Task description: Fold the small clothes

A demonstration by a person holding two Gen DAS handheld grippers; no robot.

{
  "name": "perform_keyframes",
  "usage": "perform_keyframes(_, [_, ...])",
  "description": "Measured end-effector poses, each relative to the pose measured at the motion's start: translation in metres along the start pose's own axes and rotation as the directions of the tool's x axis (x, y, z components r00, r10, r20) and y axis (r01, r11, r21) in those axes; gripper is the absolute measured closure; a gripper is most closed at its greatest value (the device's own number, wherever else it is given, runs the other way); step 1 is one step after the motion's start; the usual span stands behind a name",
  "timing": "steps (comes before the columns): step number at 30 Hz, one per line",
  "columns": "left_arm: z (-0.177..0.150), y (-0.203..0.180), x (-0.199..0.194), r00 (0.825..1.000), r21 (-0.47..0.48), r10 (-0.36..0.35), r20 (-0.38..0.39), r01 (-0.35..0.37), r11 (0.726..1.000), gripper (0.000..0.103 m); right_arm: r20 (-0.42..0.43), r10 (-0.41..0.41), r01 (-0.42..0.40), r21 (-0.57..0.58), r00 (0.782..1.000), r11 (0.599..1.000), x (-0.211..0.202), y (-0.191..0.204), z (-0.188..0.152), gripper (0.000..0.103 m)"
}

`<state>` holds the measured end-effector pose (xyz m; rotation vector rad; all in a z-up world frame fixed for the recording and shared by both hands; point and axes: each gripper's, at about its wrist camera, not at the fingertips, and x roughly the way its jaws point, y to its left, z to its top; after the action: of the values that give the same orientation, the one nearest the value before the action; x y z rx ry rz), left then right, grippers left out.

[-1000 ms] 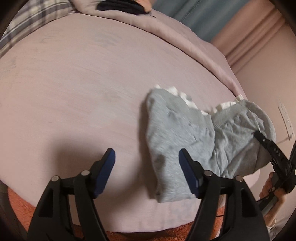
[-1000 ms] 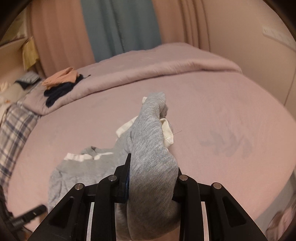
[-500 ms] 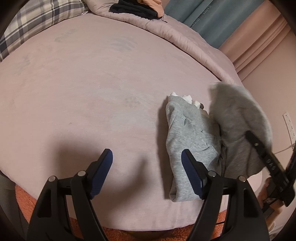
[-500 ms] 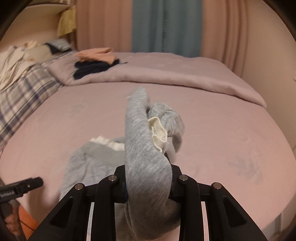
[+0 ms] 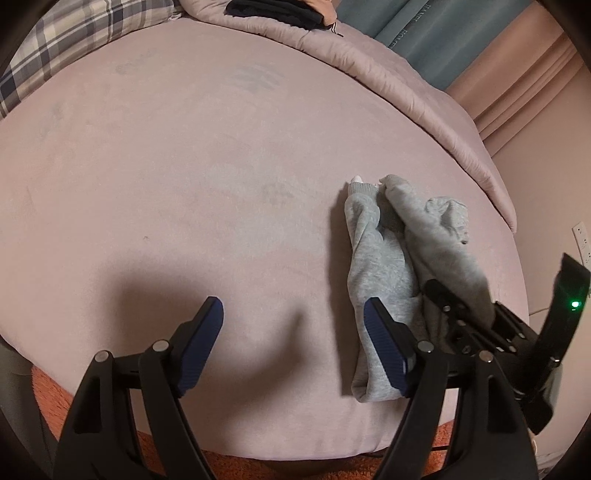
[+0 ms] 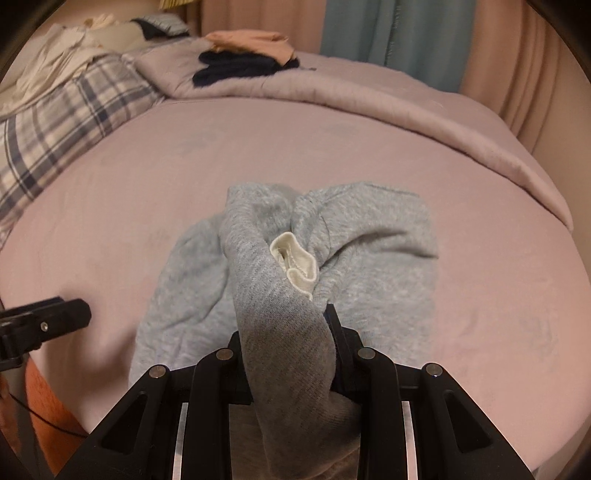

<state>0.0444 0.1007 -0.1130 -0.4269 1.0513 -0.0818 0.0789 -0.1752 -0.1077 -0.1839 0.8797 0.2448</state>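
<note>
While the right claw [image 6: 291,332] pinches a raised fold of the grey garment [image 6: 369,266], the rest of that garment lies bunched on the pink bed [image 6: 258,147], near its front edge. A cream lining [image 6: 295,262] shows inside the lifted fold, just past the black fingers [image 6: 338,328] that press the cloth from both sides. In the left wrist view the same garment [image 5: 376,266] lies to the right of centre as a long, narrow heap running away from the camera, with a white edge peeking out at its far end.

The left claw [image 5: 293,347] stands spread wide above the bed, its jaws having just been opening, and nothing is between its blue pads [image 5: 201,343]. Its right pad overlaps the near end of the garment in the picture; whether it touches the cloth I cannot tell. The right tool's black frame shows at the right of that view with a small green light [image 5: 574,304] on it.

At the far side of the bed a rolled pink duvet [image 6: 351,96] carries a pile of dark and peach clothes [image 6: 243,62]. A plaid pillow [image 6: 62,122] lies at the left, and teal and pink curtains [image 6: 391,33] hang behind. An orange rug [image 5: 240,465] shows below the front edge of the bed.
</note>
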Motion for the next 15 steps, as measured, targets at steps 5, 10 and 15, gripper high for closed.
perform_keyframes(5, [0.001,0.0,0.003,1.0,0.003,0.004,-0.013,-0.004,1.0,0.024,-0.031,0.045,-0.045,0.007,0.999,0.999,0.012,0.001,-0.005,0.066])
perform_keyframes(10, [0.0,0.001,0.007,1.0,0.003,0.002,-0.028,-0.002,1.0,0.023,-0.042,0.062,-0.062,0.018,0.997,0.998,0.018,-0.002,-0.009,0.063])
perform_keyframes(15, [-0.001,0.001,0.006,1.0,0.004,0.005,-0.027,-0.005,1.0,0.021,-0.044,0.091,-0.09,0.03,0.995,0.996,0.018,-0.006,-0.009,0.059])
